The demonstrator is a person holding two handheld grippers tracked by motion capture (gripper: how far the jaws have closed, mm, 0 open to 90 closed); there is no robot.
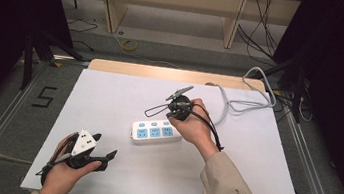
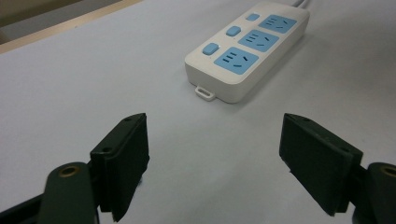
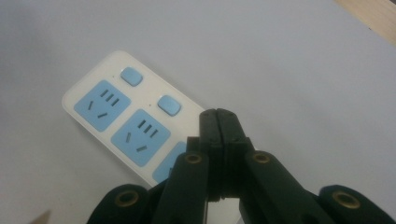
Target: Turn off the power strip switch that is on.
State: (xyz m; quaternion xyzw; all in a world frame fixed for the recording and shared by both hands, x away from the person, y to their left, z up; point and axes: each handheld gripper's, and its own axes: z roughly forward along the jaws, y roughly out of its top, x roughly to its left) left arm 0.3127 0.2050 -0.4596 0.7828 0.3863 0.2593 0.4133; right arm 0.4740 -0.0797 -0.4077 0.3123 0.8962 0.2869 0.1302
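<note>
A white power strip [image 1: 155,132] with three blue sockets and blue switches lies in the middle of the white table cover. The left gripper view has the power strip [image 2: 247,51] ahead of the jaws, and the right gripper view has the power strip [image 3: 116,116] just below them. My right gripper [image 1: 179,112] hangs over the strip's right end, tilted down. Its jaws [image 3: 217,114] are pressed together with nothing between them. My left gripper [image 1: 105,148] rests low at the front left, aimed at the strip. Its jaws [image 2: 215,126] stand wide apart and hold nothing.
The strip's grey cord [image 1: 239,103] runs from its right end to the back right and off the table. The white cover [image 1: 109,99] lies on a wooden table whose back edge [image 1: 173,73] shows. Metal rails flank both sides, and cables lie on the floor behind.
</note>
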